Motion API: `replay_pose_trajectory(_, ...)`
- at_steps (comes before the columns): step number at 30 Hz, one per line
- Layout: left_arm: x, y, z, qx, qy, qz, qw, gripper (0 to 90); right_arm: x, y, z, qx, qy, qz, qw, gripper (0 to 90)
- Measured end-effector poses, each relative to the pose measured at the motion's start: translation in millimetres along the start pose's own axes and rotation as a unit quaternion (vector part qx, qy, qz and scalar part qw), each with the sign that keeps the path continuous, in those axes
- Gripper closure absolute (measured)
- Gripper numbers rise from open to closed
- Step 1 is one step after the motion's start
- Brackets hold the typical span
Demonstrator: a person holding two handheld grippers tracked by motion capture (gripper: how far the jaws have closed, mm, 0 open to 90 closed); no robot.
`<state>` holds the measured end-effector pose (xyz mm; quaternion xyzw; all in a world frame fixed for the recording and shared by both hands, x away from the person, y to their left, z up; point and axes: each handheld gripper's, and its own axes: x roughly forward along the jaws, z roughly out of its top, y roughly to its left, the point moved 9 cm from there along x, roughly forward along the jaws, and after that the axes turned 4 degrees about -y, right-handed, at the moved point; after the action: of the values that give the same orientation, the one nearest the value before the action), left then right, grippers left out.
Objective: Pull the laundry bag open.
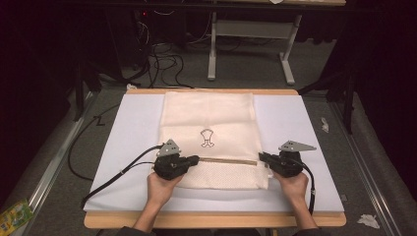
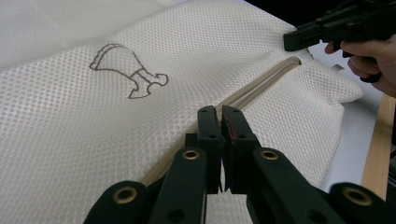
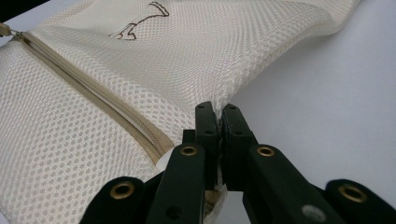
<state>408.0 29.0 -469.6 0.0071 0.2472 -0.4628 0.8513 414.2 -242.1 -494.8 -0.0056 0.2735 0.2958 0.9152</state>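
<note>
— Where does the mesh bag (image 1: 209,135) lie?
— In the middle of the worktop (image 1: 290,118), on a sheet that covers it.
— And the zipper (image 1: 228,160)?
— It runs left to right across the bag's near part, behind the printed figure (image 1: 207,138) as the person sees it? No: the figure sits farther back.
— The grippers?
— The left gripper (image 1: 195,159) sits at the zipper's left end, the right gripper (image 1: 261,156) at the bag's right edge.

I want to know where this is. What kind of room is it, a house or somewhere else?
Probably a lab or workshop, not a house. A plain work table stands on grey carpet, loose cables lie on the floor behind it, and a person's hands hold two camera-bearing grippers on a mesh bag.
</note>
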Motion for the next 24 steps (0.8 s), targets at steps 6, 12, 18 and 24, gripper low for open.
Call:
replay_pose_trajectory(6,-6.2,5.2,-0.4,-0.002,-0.003,0.005,1.0000,87.2,-0.9,-0.4,-0.3,-0.001,0.002,-0.003,1.0000,88.3)
replay_pose_trajectory(12,-10.7,9.1,-1.5,-0.007,-0.006,0.007,0.9999,87.2,-3.7,-3.1,-0.2,0.001,0.002,-0.006,1.0000,88.3)
replay_pose_trajectory(18,-16.2,13.4,1.2,-0.020,-0.018,0.001,0.9996,87.2,-5.3,-5.0,0.4,0.001,0.002,-0.007,1.0000,88.3)
replay_pose_trajectory(24,-20.4,16.7,2.5,-0.020,-0.019,0.007,0.9996,87.2,-9.4,-10.6,-0.4,0.004,0.003,-0.012,0.9999,88.3)
